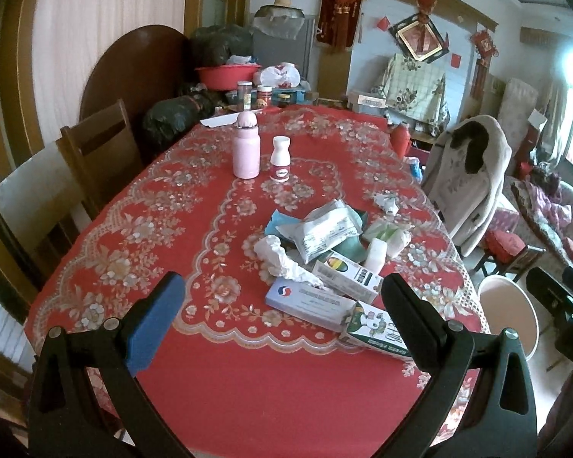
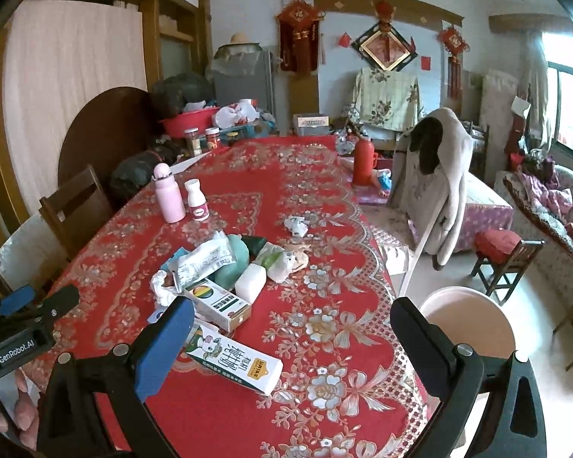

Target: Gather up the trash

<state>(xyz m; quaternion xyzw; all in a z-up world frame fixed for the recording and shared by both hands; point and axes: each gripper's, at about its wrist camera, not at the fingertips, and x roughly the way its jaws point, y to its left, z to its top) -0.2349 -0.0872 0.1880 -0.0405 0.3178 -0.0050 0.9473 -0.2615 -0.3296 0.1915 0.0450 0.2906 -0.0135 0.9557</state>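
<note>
A heap of trash lies on the red tablecloth point(image 1: 217, 381): a green-and-white milk carton point(image 1: 376, 330) point(image 2: 235, 358), a blue flat box point(image 1: 307, 301), a small medicine box point(image 1: 347, 273) point(image 2: 219, 303), crumpled tissue point(image 1: 282, 257), a plastic wrapper point(image 1: 319, 229) point(image 2: 204, 259) and a white block point(image 2: 250, 282). A crumpled scrap point(image 2: 297, 225) lies apart. A pale bin point(image 2: 473, 324) point(image 1: 510, 313) stands off the table's right edge. My left gripper point(image 1: 282, 305) is open and empty above the near table edge. My right gripper point(image 2: 292, 328) is open and empty, just above the carton.
A pink bottle point(image 1: 245, 149) and a white pill bottle point(image 1: 280, 158) stand further back. Jars and a red basin point(image 1: 227, 74) crowd the far end. A wooden chair point(image 1: 95, 145) is on the left, a coat-draped chair point(image 2: 435, 175) on the right.
</note>
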